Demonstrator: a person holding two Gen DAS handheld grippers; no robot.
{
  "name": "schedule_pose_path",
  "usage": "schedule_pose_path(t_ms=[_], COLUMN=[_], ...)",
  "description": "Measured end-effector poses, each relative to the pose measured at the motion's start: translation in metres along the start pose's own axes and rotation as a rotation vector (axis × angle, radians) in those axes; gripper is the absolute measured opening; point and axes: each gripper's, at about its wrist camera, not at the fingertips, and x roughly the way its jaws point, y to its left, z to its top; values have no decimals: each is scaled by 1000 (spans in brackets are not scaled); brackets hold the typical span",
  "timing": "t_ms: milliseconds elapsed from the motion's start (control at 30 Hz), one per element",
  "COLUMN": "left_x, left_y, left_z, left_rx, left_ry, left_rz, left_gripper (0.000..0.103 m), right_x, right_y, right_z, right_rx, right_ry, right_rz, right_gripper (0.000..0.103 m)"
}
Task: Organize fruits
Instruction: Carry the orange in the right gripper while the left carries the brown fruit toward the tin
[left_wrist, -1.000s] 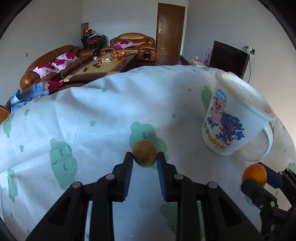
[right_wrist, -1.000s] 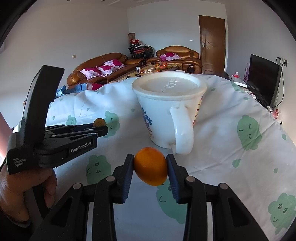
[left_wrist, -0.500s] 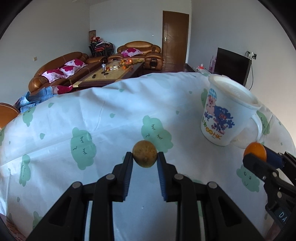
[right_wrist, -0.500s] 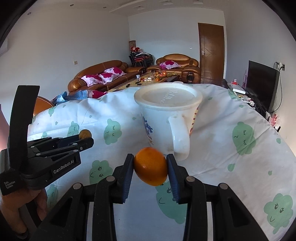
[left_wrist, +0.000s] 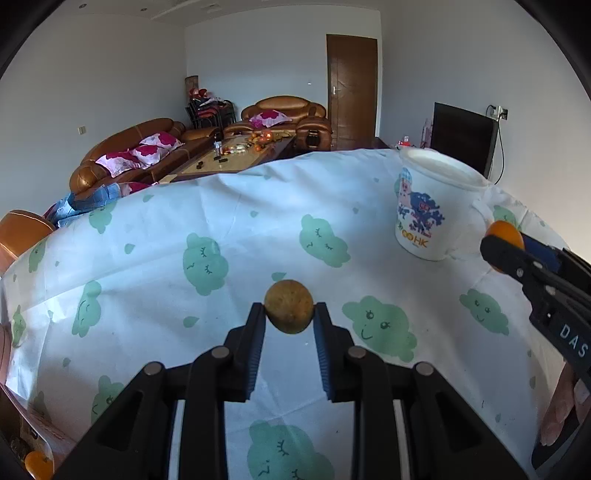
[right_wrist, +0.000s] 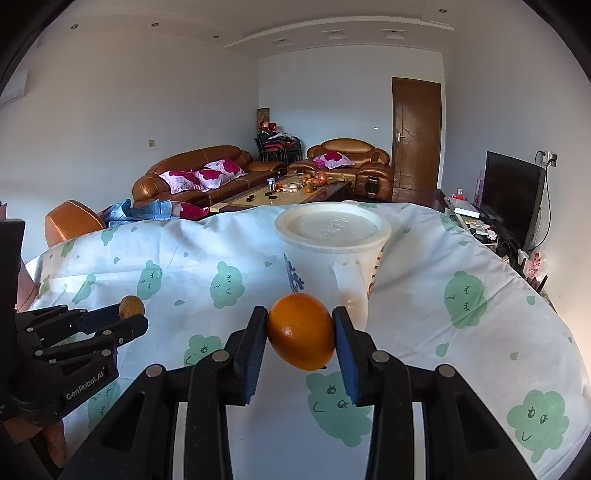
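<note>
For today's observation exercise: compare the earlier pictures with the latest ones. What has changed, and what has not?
Both grippers have drawn back from the white cup, which looks farther off in both views. Nothing was grasped or released: the left gripper still clamps the brown fruit, the right gripper the orange. The cup stays put.
</note>
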Motion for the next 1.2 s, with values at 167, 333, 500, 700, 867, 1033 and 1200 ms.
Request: schedule_pose_path(t_ms=[167,333,500,700,867,1033,1200], left_x=[-14,-30,-46,-63,-74,-84,-95], left_y=[2,4,4,6,10,14,18], left_z=[-12,-22,-33,-43,-49,-55,-60], left_rx=[10,23,31,31,23,14,13], left_ry=[-15,-28,-45,-63,-76,-86,-97], left_rz=[5,4,-4,-12,-15,-16,-13], left_gripper=[27,27,28,28,28,28,28], right_x=[-8,-16,-25,-34,-41,-48,-54], right_y=[5,13,30,48,59,70,80], right_z=[-3,-9,-14,-20,-24,-28,-32], right_rx=[4,10,-21,-44,-56,-71,-85], right_ry=[-21,-18,-22,-27,-30,-31,-33], right_rz=[6,38,58,74,86,102,117], right_gripper=[38,38,38,38,38,38,38])
